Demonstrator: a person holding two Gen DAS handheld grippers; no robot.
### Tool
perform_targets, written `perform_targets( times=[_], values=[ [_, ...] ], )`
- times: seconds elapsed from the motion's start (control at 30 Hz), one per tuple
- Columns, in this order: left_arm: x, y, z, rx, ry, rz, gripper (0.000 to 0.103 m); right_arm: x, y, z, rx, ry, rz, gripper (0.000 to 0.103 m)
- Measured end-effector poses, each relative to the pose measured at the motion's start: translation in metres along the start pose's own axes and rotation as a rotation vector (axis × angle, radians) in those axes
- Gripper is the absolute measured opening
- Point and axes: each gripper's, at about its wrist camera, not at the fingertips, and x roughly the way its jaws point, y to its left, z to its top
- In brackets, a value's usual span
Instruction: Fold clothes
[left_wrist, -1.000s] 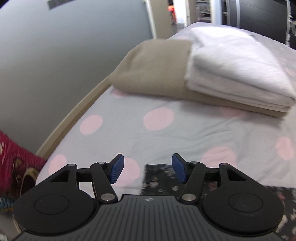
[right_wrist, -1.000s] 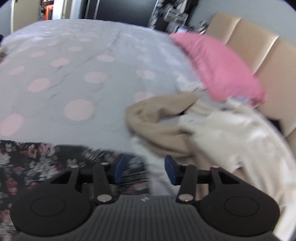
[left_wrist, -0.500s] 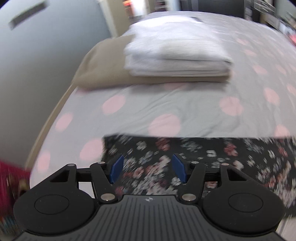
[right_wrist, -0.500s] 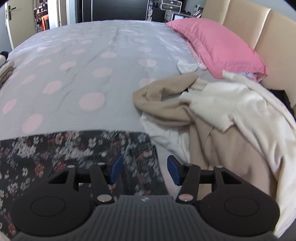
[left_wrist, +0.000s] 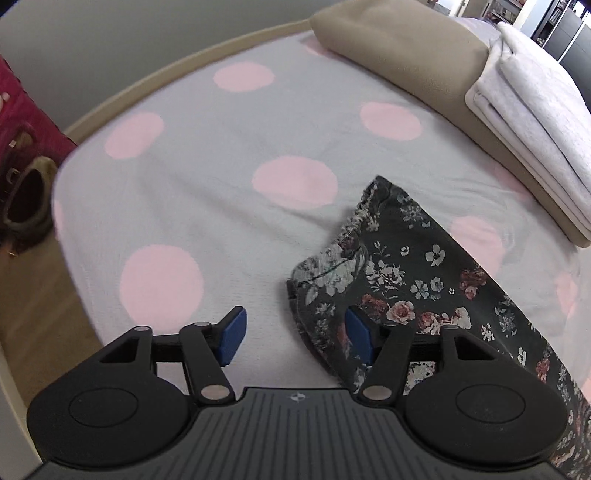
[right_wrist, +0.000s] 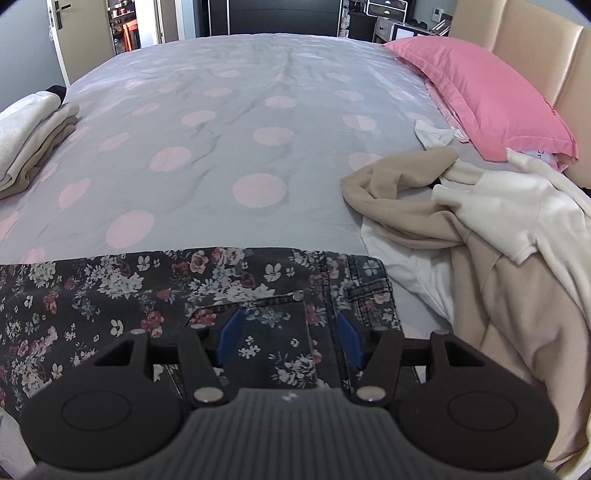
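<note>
Floral trousers (right_wrist: 258, 295) flat beneath right jaws; hem between left jaws.

Your left gripper's body covers the near end of the floral trousers (left_wrist: 413, 273), and their far length runs off the right edge. The folded pile (right_wrist: 26, 136) is cut off at the left in the right view. The dark bag (left_wrist: 26, 199) on the floor is blurred.

You see a dark garment (right_wrist: 184, 288) printed with white and red flowers, lying on a grey bedspread (right_wrist: 258, 122) with pink dots; far right, a pink pillow (right_wrist: 480, 92).
</note>
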Motion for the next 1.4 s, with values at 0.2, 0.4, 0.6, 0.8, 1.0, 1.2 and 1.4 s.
perform_targets(
  times=[0.2, 0.4, 0.6, 0.8, 1.0, 1.2, 1.4],
  values=[
    [0.019, -0.003, 0.0, -0.021, 0.05, -0.039, 0.029, 0.007, 0.002, 0.002, -0.004, 0.01, -0.01, 0.06],
    [-0.001, -0.022, -0.003, 0.054, -0.023, -0.037, 0.006, 0.009, 0.006, 0.001, -0.041, 0.006, -0.015, 0.06],
    [-0.07, -0.053, -0.016, 0.163, -0.187, -0.148, 0.005, 0.003, 0.006, 0.001, -0.063, -0.011, -0.011, 0.06],
    [-0.14, -0.114, -0.044, 0.279, -0.313, -0.327, 0.004, -0.003, 0.007, 0.003, -0.056, -0.021, 0.0, 0.06],
    [-0.173, -0.2, -0.089, 0.441, -0.333, -0.469, 0.004, -0.013, 0.003, 0.001, -0.039, -0.027, 0.034, 0.06],
    [-0.178, -0.287, -0.144, 0.624, -0.307, -0.536, 0.004, -0.02, -0.015, -0.004, 0.059, 0.018, 0.154, 0.06],
    [-0.166, -0.355, -0.209, 0.794, -0.246, -0.563, 0.004, -0.026, -0.04, -0.005, 0.144, 0.042, 0.243, 0.066]
  ],
)
